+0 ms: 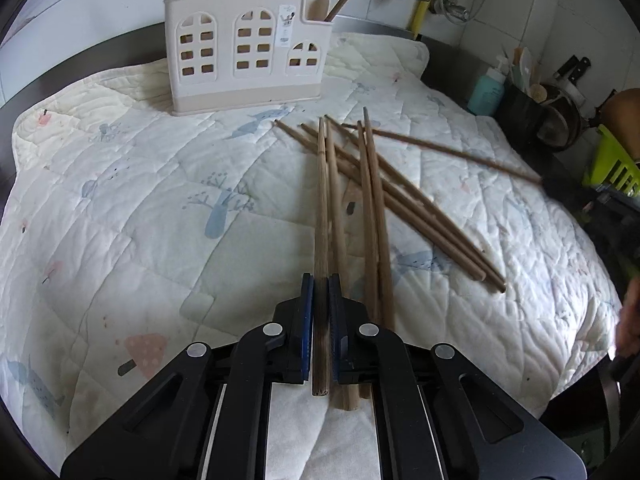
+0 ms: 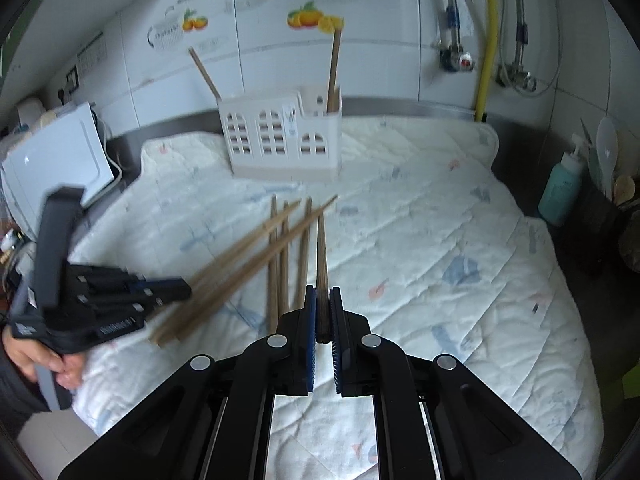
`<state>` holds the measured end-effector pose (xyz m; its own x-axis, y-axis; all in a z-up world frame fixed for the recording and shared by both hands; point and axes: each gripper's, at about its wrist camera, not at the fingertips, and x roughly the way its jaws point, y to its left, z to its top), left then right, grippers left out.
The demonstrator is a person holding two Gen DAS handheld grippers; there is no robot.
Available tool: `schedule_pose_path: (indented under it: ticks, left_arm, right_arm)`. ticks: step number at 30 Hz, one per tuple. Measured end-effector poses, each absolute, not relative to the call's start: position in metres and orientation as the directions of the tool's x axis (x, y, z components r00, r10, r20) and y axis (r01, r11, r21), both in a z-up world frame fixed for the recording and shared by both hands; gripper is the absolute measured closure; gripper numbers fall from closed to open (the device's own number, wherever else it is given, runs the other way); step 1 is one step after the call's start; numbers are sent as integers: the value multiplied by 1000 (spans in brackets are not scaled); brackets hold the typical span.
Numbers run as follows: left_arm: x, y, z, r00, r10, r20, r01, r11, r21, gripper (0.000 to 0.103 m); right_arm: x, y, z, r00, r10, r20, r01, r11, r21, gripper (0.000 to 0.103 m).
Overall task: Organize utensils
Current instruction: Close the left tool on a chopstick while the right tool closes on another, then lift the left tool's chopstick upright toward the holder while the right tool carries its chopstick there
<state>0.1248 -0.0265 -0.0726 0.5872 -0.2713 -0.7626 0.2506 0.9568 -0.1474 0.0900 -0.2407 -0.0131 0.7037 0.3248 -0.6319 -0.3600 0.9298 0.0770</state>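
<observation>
Several wooden chopsticks (image 1: 400, 200) lie in a loose pile on a white quilted mat (image 1: 140, 208). My left gripper (image 1: 321, 280) is shut on one chopstick (image 1: 321, 208), which points toward the cream utensil holder (image 1: 244, 52). My right gripper (image 2: 321, 292) is shut on another chopstick (image 2: 321, 248), lifted above the mat (image 2: 440, 240). That chopstick also shows at the right of the left wrist view (image 1: 440, 148). The holder (image 2: 280, 140) has two chopsticks standing in it. The left gripper (image 2: 176, 288) shows blurred at the left of the right wrist view.
A teal soap bottle (image 2: 560, 188) and a dark tub of utensils (image 2: 608, 200) stand at the right edge. A green rack (image 1: 612, 168) is at the far right. A white appliance (image 2: 56, 160) stands at the left. A tiled wall with pipes is behind.
</observation>
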Motion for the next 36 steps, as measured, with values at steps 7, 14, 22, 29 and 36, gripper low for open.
schedule_pose_path:
  ticks: [7,14,22,29,36]
  left_arm:
    - [124,-27,-78,584,-265,-767,235,960,-153,94]
    - [124,-26,-79,584,-267,-767,232,960,-158,94]
    - [122,-21,-74,588,-293,-754,234,954,-189,97]
    - [115,-13,-53,612,-347,-711,250,937,-243,97]
    - [117,-5,-27,659,-347,-667,246,938,-245,97]
  right_arm:
    - [88,-242,6,726,338,-598,-371,926,73,97]
    - [89,-243,17,737,350,-579,-377,923,77,97]
    - [91,-243,41,760,356,-544,-392,918,53,97]
    - [91,-244,52,772,361,-523,-399,916,44,97]
    - [95,-243,71,778,387,-496,-418,907,52,97]
